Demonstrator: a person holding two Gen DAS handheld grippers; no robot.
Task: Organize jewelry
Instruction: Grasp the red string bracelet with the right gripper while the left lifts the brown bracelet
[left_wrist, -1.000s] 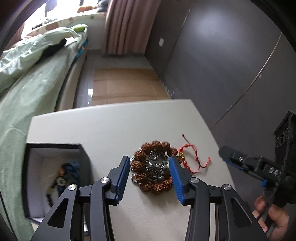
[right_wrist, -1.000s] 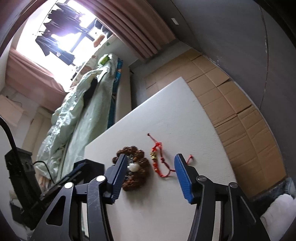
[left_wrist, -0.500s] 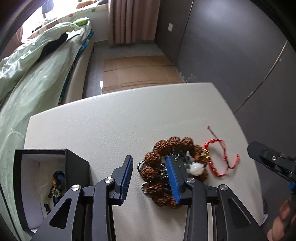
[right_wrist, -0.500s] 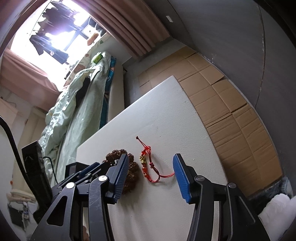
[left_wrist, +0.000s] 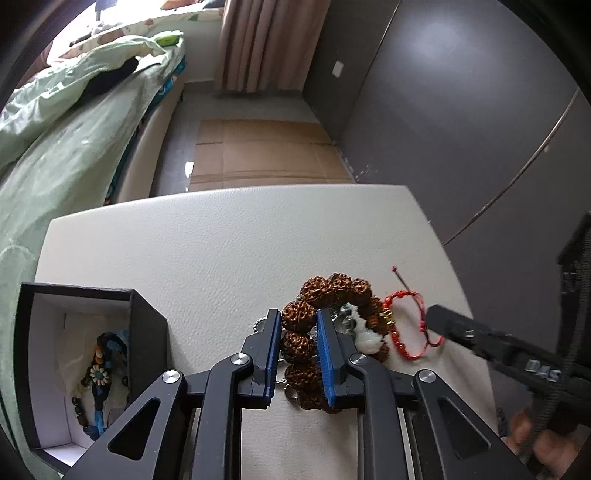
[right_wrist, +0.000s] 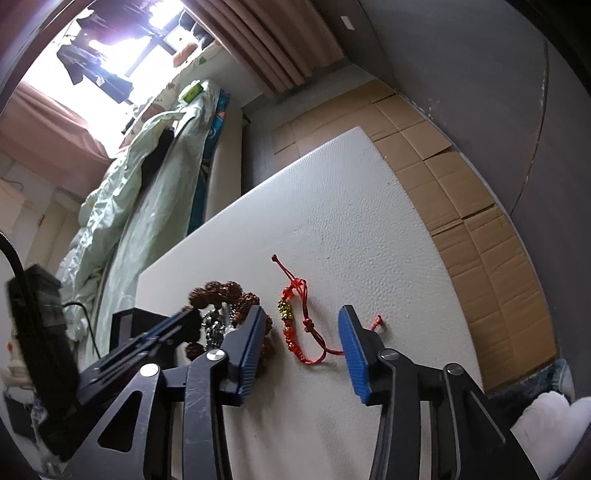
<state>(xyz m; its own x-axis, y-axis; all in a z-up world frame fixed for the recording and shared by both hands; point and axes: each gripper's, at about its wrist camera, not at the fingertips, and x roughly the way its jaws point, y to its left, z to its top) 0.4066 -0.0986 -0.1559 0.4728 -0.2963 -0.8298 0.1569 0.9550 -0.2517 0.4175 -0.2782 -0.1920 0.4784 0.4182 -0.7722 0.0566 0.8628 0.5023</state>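
Brown knobbly-bead bracelet (left_wrist: 325, 295) lies on the white padded table (left_wrist: 207, 251), right of centre in the left wrist view, with a silver chain (left_wrist: 343, 317) and a white pendant (left_wrist: 364, 332) bunched inside its ring. Left gripper (left_wrist: 297, 354) straddles the near-left arc of the bead ring: blue pads (left_wrist: 323, 358) sit on either side of a run of beads, jaws narrow and closing, pads right against the beads, though a firm clamp can't be confirmed from the view. Red cord bracelet (right_wrist: 299, 332) with small gold beads lies just beside the brown one on its right, touching or nearly touching it; its loose tails trail out across the table. Right gripper (right_wrist: 301, 354) hangs over the red cord, jaws about mid-width and closing, cord loop between the blue pads but neither pad touching it, nothing held. From the left wrist view the right gripper's dark finger (left_wrist: 480, 343) comes in from the right edge with its tip at the red loop. Black box (left_wrist: 144, 332) with a white lining stands open on the table's near-left corner, well apart from both bracelets, holding a tangle of dark and blue beaded pieces (left_wrist: 101, 380). Off the table: bed with green quilt (left_wrist: 62, 147) to the left, flattened cardboard (left_wrist: 258, 151) on the floor, pinkish curtain (left_wrist: 266, 44), grey wall (left_wrist: 461, 110).
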